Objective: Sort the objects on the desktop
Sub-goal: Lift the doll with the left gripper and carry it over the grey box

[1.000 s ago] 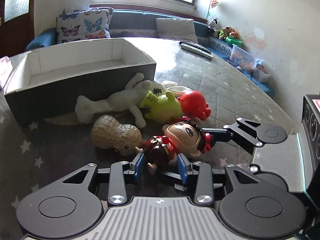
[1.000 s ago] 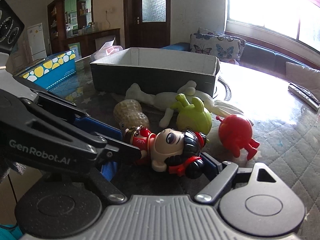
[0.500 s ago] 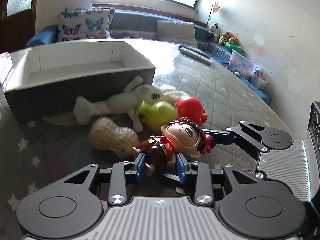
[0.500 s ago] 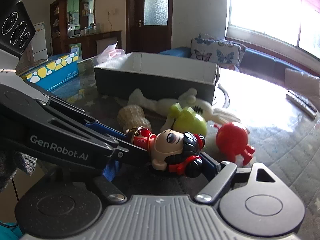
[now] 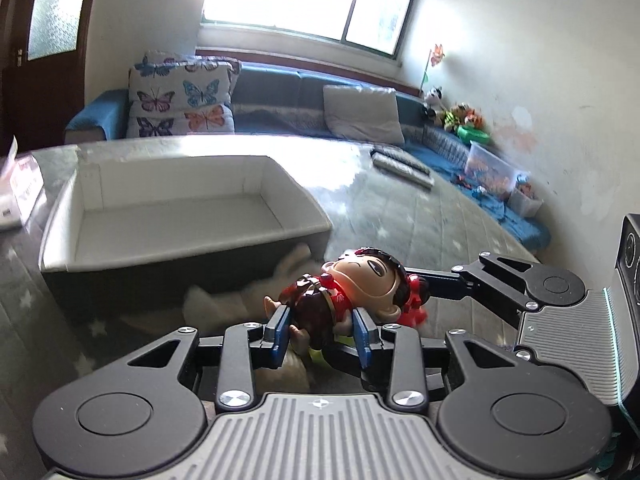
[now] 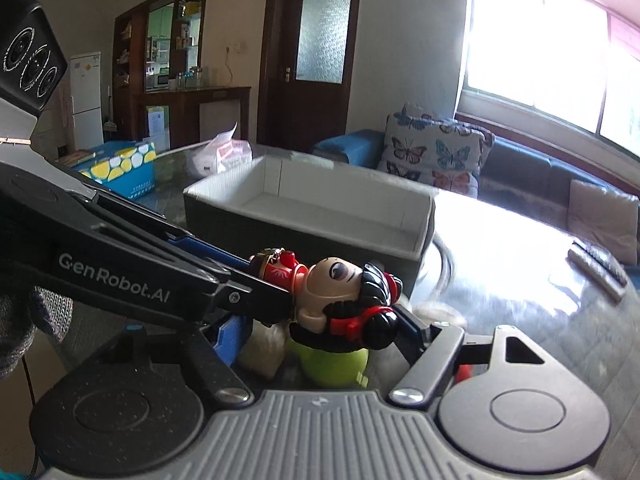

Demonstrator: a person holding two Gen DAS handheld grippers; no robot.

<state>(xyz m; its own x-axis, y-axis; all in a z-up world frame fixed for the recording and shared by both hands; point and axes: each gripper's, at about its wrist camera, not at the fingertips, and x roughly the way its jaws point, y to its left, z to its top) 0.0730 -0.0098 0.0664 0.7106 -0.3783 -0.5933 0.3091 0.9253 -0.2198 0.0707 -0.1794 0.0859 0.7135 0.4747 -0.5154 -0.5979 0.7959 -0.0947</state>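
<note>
Doll figurine [image 5: 352,292]: hard moulded plastic, light, stiff, glossy head likely slippery; big head top-heavy, so grip torso.

Left gripper [image 5: 322,330]: blue pads clamped on torso; figurine held clear of table, near of open cardboard box [image 5: 176,216].

Right gripper [image 6: 316,320]: jaws closing, figurine head between; pad contact uncertain.

Right wrist view only: green toy [image 6: 334,362] beneath figurine, tissue box [image 6: 120,168] far left. Left wrist view only: torso grip, remote controls [image 5: 402,166] far right.
</note>
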